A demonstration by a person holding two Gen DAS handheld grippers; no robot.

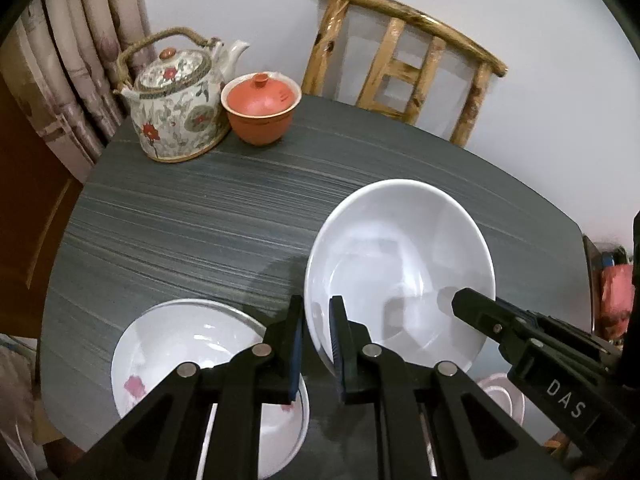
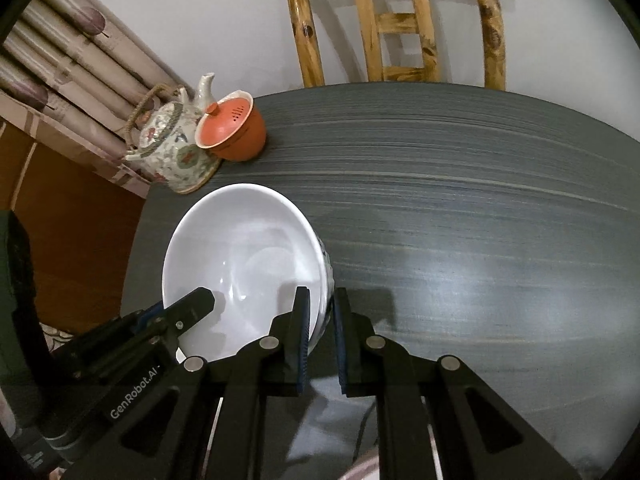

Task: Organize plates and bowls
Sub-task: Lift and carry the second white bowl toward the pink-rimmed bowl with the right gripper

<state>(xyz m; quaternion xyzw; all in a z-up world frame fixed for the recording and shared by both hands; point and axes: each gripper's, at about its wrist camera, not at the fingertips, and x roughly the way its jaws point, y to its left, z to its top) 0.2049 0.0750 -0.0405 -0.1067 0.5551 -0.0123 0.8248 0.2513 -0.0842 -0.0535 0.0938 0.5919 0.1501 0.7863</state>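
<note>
A large white bowl (image 1: 400, 264) hangs tilted above the dark table, held from two sides. My left gripper (image 1: 318, 308) is shut on its near-left rim, one finger inside and one outside. My right gripper (image 2: 320, 300) is shut on the opposite rim of the same bowl (image 2: 240, 272), whose outer wall shows a blue pattern. Each gripper also shows in the other's view: the right gripper (image 1: 480, 312) reaches in at the bowl's right side, and the left gripper (image 2: 196, 304) at its left. Below my left gripper a white bowl with pink flowers (image 1: 168, 352) sits on the table.
A floral teapot (image 1: 176, 108) and an orange lidded cup (image 1: 262, 110) stand at the table's far left corner. A wooden chair (image 1: 404, 64) is behind the grey striped table (image 1: 180, 220). A small pink-rimmed dish (image 1: 502, 396) lies low on the right.
</note>
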